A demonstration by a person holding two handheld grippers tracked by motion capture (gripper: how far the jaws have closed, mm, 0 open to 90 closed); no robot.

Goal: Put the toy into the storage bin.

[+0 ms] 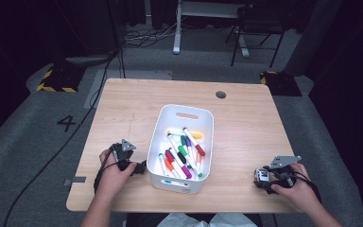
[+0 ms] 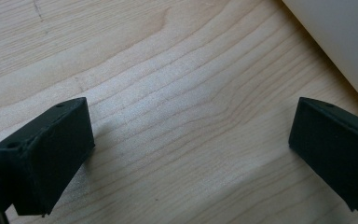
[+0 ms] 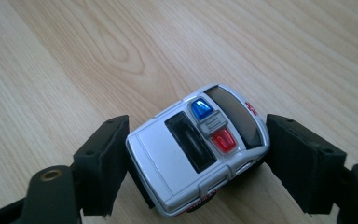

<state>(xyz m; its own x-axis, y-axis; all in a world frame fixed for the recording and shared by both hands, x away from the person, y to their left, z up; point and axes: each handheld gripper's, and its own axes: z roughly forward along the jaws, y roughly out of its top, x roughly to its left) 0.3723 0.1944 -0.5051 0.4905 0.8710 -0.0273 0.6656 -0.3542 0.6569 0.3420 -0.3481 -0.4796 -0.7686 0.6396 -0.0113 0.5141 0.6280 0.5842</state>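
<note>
A small white toy police car [image 3: 177, 158] with a blue and a red roof light sits on the wooden table [image 1: 246, 123], near its front right. My right gripper [image 3: 198, 127] is shut on it, one black jaw pressed to each side. In the high view the car [image 1: 261, 176] shows just left of the right hand, at the right gripper [image 1: 264, 178]. My left gripper [image 1: 141, 167] rests low at the front left, beside the white bin [image 1: 179, 109]. Its jaws stand wide apart over bare wood, so the left gripper [image 2: 191, 149] is open and holds nothing.
The white bin holds several coloured markers [image 1: 182, 151] and stands mid-table; its wall [image 2: 345, 32] is close to the left gripper's right jaw. A round cable hole [image 1: 220, 94] lies at the table's far side. Bare wood stretches between bin and right hand.
</note>
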